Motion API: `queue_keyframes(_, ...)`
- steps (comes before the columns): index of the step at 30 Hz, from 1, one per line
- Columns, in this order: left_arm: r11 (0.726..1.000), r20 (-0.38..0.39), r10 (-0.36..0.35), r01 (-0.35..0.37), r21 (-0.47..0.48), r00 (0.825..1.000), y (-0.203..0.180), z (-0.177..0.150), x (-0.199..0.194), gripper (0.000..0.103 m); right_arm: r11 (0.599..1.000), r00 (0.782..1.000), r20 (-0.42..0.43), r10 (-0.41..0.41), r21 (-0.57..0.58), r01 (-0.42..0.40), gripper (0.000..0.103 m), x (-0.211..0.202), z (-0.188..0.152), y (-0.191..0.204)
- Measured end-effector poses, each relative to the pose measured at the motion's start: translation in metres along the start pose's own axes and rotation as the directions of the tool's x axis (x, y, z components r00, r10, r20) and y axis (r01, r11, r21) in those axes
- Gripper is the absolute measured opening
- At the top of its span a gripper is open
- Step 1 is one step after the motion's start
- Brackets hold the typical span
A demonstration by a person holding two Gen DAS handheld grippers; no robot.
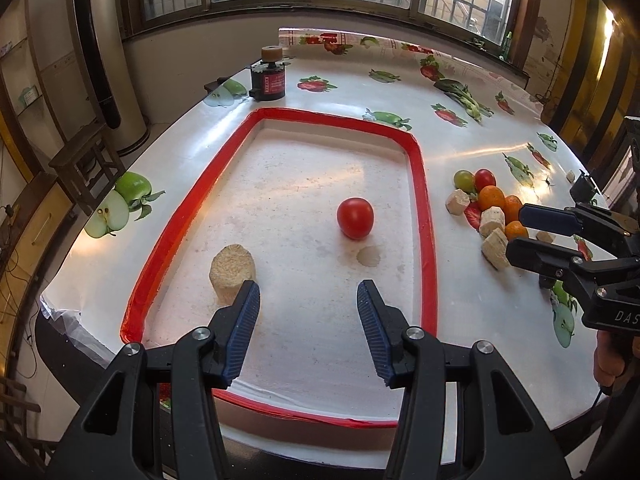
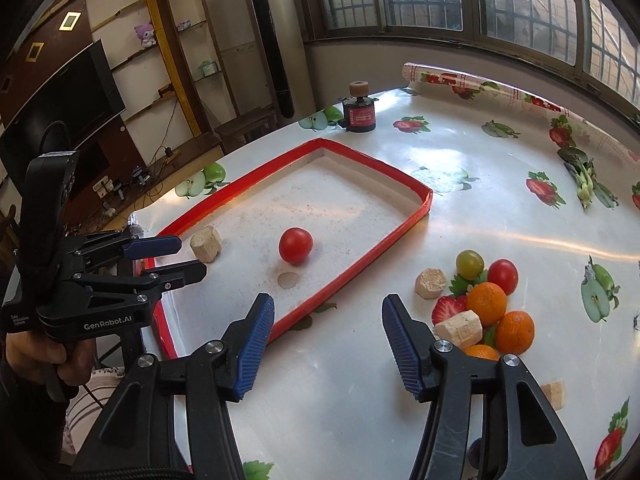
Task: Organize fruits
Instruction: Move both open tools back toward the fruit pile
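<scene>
A red-rimmed white tray (image 1: pixel 418 184) (image 2: pixel 360 264) lies on the table. In it sit a red tomato (image 1: pixel 355 218) (image 2: pixel 295 245) and a beige block (image 1: pixel 232 268) (image 2: pixel 205 241). My left gripper (image 1: pixel 308 300) (image 2: pixel 164 258) is open and empty over the tray's near end, beside the block. Right of the tray lies a pile: a green tomato (image 1: pixel 463 179) (image 2: pixel 470 264), a red tomato (image 1: pixel 485 179) (image 2: pixel 503 276), oranges (image 1: pixel 492 198) (image 2: pixel 486 304) and beige blocks (image 1: pixel 458 202) (image 2: pixel 430 283). My right gripper (image 2: pixel 328 320) (image 1: pixel 516 232) is open and empty, just left of the pile.
A black motor with a cork top (image 1: pixel 269 78) (image 2: pixel 358 114) stands beyond the tray. A leafy green vegetable (image 1: pixel 464 96) (image 2: pixel 586 180) lies at the far right. A rolled tablecloth (image 2: pixel 480 84) lies along the far edge. Fruit pictures are printed on the cloth.
</scene>
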State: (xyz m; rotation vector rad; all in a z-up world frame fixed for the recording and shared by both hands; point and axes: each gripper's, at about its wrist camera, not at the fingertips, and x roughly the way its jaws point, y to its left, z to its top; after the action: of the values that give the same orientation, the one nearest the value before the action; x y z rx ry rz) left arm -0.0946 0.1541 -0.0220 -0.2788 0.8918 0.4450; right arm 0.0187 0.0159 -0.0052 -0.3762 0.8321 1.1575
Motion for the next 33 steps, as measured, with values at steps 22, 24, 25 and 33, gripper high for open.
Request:
queue_keyframes(22, 0.979, -0.024, -0.134, 0.136, 0.154, 0.991, -0.092, -0.004, 0.004, 0.059, 0.958, 0.985, 0.01, -0.173, 0.235, 0.165, 0.06, -0.07, -0.088, -0.089)
queue_keyframes(24, 0.976, -0.03, -0.143, 0.146, 0.164, 0.989, -0.099, -0.004, 0.005, 0.059, 0.953, 0.984, 0.005, -0.181, 0.248, 0.174, 0.06, -0.071, -0.094, -0.094)
queue_keyframes(25, 0.974, -0.033, -0.148, 0.151, 0.168, 0.988, -0.102, -0.004, 0.006, 0.059, 0.951, 0.983, 0.004, -0.183, 0.255, 0.176, 0.06, -0.071, -0.096, -0.096)
queue_keyframes(33, 0.965, -0.056, -0.178, 0.186, 0.185, 0.982, -0.122, 0.0, 0.015, 0.059, 0.939, 0.981, 0.002, -0.195, 0.289, 0.186, 0.06, -0.071, -0.103, -0.109)
